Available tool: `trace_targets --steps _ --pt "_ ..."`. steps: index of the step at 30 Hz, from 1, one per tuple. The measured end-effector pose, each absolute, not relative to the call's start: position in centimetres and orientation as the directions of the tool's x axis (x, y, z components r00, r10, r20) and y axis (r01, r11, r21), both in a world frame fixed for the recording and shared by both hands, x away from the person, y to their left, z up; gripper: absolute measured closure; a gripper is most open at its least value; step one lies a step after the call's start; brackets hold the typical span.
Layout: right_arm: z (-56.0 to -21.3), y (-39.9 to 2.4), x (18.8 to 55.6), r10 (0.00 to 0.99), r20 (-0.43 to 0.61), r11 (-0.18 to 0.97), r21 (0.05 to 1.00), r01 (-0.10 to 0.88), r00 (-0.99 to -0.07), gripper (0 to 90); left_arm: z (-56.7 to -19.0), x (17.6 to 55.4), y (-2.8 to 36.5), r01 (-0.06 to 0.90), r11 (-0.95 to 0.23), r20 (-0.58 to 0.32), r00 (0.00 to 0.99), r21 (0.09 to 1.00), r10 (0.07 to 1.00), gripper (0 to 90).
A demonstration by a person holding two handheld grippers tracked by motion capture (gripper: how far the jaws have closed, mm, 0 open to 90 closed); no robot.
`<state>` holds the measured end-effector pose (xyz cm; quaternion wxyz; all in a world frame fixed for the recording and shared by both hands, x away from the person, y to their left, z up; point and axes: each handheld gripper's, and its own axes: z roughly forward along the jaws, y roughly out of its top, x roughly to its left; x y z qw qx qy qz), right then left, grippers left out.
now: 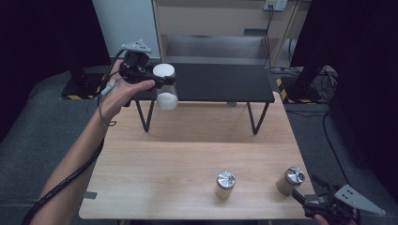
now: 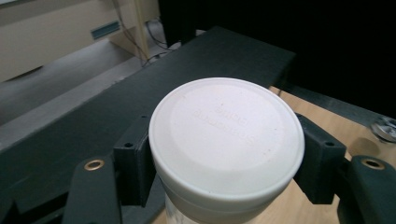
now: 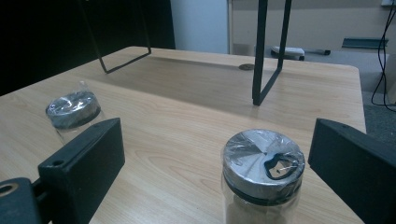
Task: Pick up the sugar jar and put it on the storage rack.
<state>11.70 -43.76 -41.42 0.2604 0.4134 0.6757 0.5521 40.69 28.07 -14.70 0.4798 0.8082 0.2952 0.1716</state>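
A white-lidded jar (image 1: 165, 86) is held above the left end of the raised shelf (image 1: 220, 82), which stands at the back of the table (image 1: 155, 173). Two metal-lidded jars (image 1: 225, 183) (image 1: 291, 180) are set side by side near the table's front right, the right one just before the right gripper (image 1: 312, 197).

A light wooden surface (image 1: 187, 154) fills the lower middle of the high view. Toward twelve o'clock on it stands a low black shelf (image 1: 220, 82) on thin black metal legs (image 1: 256, 119). Grey carpeted floor (image 1: 33, 136) surrounds the surface at nine and three o'clock. Beyond, at twelve o'clock, sits a pale beige cabinet (image 1: 211, 23) with an open lower shelf, and a white panel (image 1: 124, 23) at eleven o'clock. Black curtains (image 1: 42, 33) darken both upper corners. Black cables (image 1: 328, 136) trail over the floor at two o'clock, near yellow-and-black striped tape (image 1: 284, 89). The light is dim and even.
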Motion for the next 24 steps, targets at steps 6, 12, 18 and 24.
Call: trace_targets --steps 6,12,18,24 --pt "-41.5 -43.9 11.7 0.845 0.106 0.047 0.961 0.271 -0.523 4.2 -13.9 41.6 27.5 0.327 -0.334 -0.001 0.716 0.884 0.699 32.4" --pt "-41.5 -43.9 11.7 0.845 0.108 0.044 0.962 0.27 -0.523 4.2 -13.8 42.4 27.0 0.343 -0.295 -0.008 0.663 0.892 0.749 32.4" --pt "-41.5 -44.0 11.7 0.845 0.11 0.042 0.962 0.27 -0.524 4.2 -14.1 43.7 26.7 0.373 -0.258 -0.029 0.614 0.891 0.788 32.4" --pt "-41.5 -44.0 11.7 0.845 0.112 0.04 0.962 0.271 -0.523 4.3 -14.7 44.8 26.1 0.397 -0.222 -0.042 0.557 0.89 0.829 32.4"
